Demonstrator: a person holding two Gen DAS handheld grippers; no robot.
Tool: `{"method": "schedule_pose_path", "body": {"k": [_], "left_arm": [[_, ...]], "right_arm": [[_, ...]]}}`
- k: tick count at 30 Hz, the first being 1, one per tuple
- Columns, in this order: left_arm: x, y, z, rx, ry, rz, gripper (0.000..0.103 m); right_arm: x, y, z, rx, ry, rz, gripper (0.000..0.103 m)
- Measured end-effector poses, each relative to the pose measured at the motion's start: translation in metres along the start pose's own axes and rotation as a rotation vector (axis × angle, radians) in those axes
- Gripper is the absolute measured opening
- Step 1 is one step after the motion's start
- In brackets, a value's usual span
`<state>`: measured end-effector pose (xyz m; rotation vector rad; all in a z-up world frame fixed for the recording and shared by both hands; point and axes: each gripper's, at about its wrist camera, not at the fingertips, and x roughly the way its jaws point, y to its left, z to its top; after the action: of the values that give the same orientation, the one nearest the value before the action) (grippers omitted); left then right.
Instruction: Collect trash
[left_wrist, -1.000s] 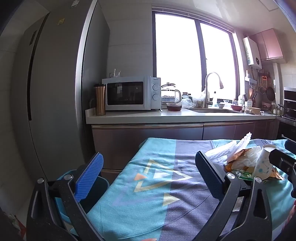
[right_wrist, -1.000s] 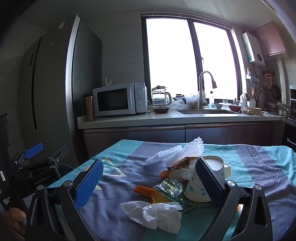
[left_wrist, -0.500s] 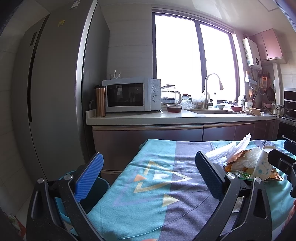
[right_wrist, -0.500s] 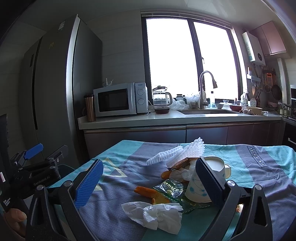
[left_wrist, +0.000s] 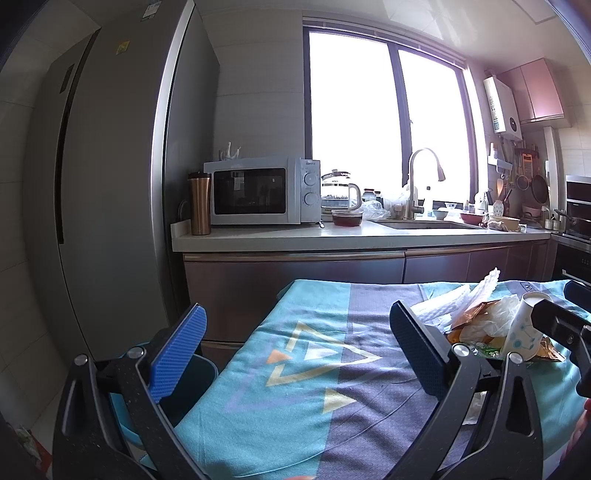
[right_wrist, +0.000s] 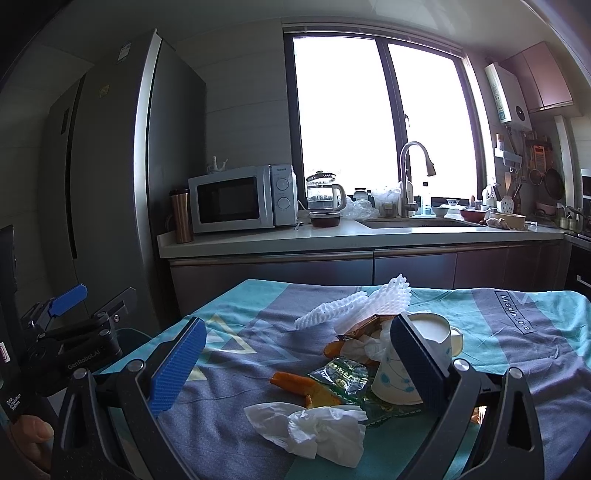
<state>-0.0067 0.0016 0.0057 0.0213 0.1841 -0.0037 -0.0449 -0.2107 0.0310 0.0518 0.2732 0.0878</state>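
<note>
A trash pile lies on the cloth-covered table (right_wrist: 258, 332). It holds a crumpled white tissue (right_wrist: 317, 424), an orange peel piece (right_wrist: 291, 378), a green wrapper (right_wrist: 343, 376), a white foam net (right_wrist: 354, 306) and a blue-patterned paper cup (right_wrist: 391, 376). My right gripper (right_wrist: 297, 363) is open just in front of the pile, with its right finger covering part of the cup. My left gripper (left_wrist: 299, 354) is open over the table's left part with nothing in it. In the left wrist view the foam net (left_wrist: 465, 302) and cup (left_wrist: 524, 328) lie to the right.
A dark bin (left_wrist: 205, 373) stands on the floor by the table's left edge. Behind the table runs a counter (right_wrist: 332, 236) with a microwave (right_wrist: 240, 199), a kettle and a sink, and a tall fridge (left_wrist: 110, 184) stands on the left. A hand (right_wrist: 29, 443) holds the left gripper's handle.
</note>
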Motion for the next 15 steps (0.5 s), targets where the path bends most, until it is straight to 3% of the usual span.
{"method": "schedule_pose_path", "body": {"k": [15], "left_arm": [[-0.0005,-0.0009,-0.0001,0.001,0.003,0.000,0.098]], "right_arm": [[-0.0012,-0.0013,-0.0013,0.006,-0.001,0.002,0.097]]}}
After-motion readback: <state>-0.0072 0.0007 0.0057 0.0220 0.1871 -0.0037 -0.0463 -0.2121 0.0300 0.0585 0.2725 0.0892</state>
